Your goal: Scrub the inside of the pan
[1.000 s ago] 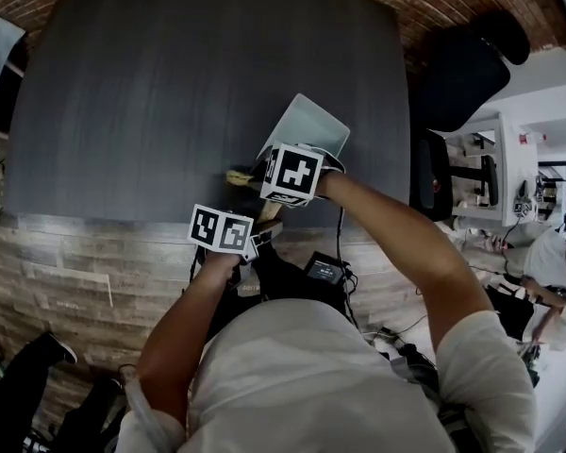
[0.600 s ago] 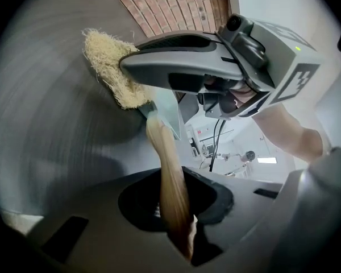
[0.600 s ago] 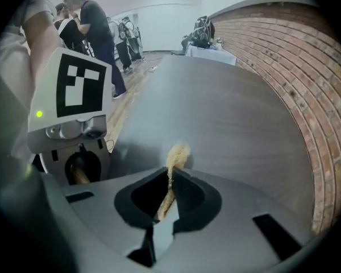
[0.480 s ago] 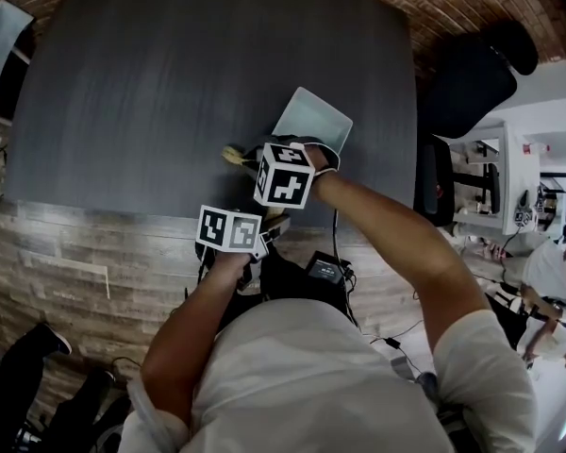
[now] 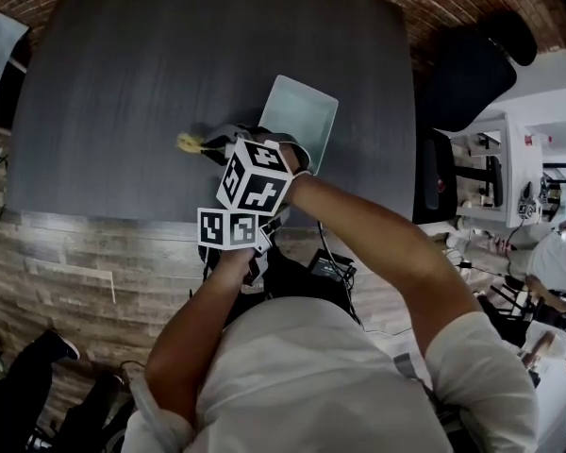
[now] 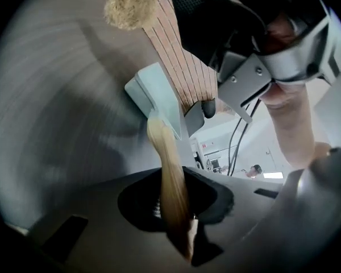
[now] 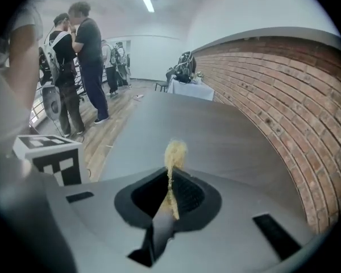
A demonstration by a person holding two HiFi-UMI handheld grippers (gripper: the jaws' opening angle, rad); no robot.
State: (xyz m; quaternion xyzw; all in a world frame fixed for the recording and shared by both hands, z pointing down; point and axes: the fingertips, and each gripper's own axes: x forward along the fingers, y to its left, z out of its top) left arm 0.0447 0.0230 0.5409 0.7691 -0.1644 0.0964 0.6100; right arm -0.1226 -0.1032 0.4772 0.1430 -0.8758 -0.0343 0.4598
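Observation:
A pale square pan (image 5: 302, 119) stands on the dark table (image 5: 151, 64) just beyond my hands. Its wooden handle (image 6: 169, 175) runs back between the jaws of my left gripper (image 6: 176, 212), which is shut on it; in the left gripper view the pan (image 6: 152, 92) looks tilted. My right gripper (image 5: 208, 146) is left of the pan, over bare table, shut on a yellow fibrous scrubber (image 5: 188, 142). The scrubber (image 7: 175, 152) sticks out past that gripper's (image 7: 167, 201) jaws. The scrubber (image 6: 127, 7) also shows at the top of the left gripper view.
A black chair (image 5: 472, 74) stands off the table's right side. The table's near edge runs just under my grippers, with wooden floor (image 5: 66, 262) below. Two people (image 7: 74, 56) stand beyond the table's far end. A pale object (image 5: 0, 45) lies at the far left.
My right gripper has swung left with the scrubber, from the pan's near edge out over the bare table. The left gripper has stayed on the handle.

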